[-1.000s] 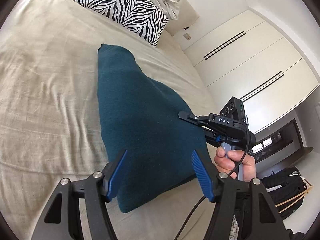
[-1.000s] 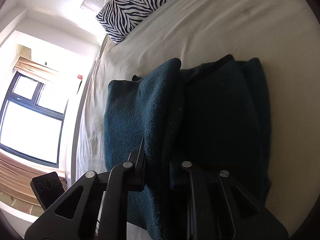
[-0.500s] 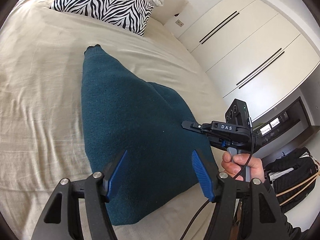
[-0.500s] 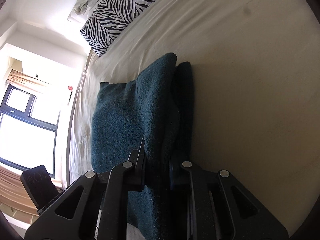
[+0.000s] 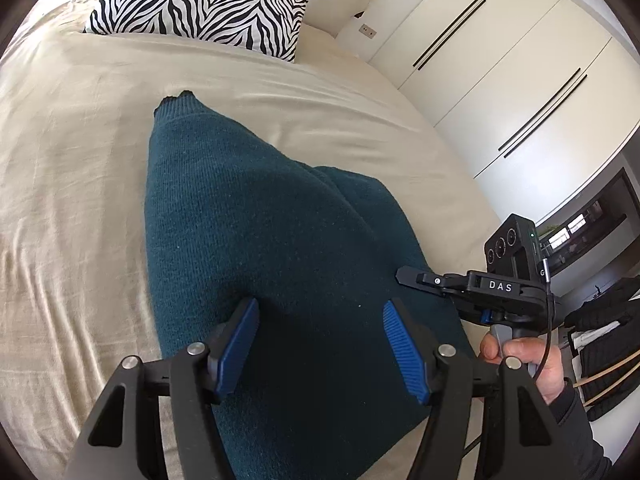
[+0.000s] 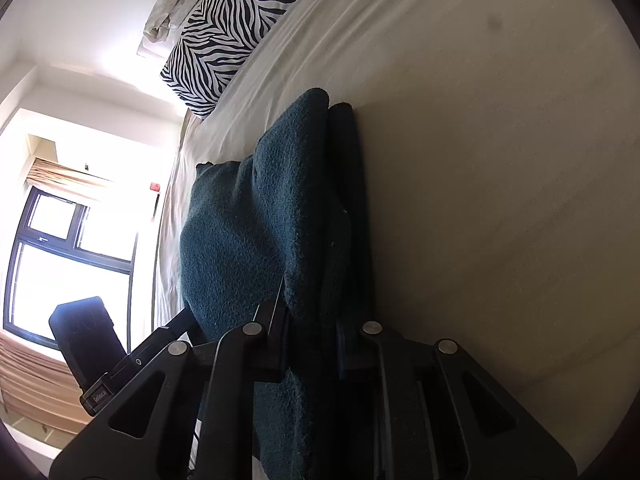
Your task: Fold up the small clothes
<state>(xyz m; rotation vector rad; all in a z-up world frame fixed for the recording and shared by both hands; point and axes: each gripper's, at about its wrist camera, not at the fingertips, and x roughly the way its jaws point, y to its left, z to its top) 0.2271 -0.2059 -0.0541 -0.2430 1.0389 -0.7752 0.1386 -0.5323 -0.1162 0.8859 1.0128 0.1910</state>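
Sweater (image 6: 256,248), dark teal knit, is pinched along one folded edge between the fingers (image 6: 276,320) of the right gripper (image 6: 312,320), whose jaws are clamped narrowly on the fabric so that the fold stands up between them. The left gripper (image 5: 320,344) hovers over the near part of the same sweater (image 5: 260,248) with its blue pads (image 5: 402,352) spread wide apart and nothing between them; whether the pad tips touch the knit cannot be told. In the left wrist view the right gripper (image 5: 404,276) sits at the sweater's right edge, held by a hand (image 5: 524,360) in a dark sleeve. The sweater lies on the beige bedsheet (image 5: 72,184), narrowing to a ribbed end that points toward a zebra-striped pillow (image 5: 200,0) at the head of the bed. White wardrobe doors (image 5: 500,72) stand to the right of the bed, and a dark bag (image 5: 604,344) sits on the floor near them. A window (image 6: 68,256) shows on the other side in the right wrist view.
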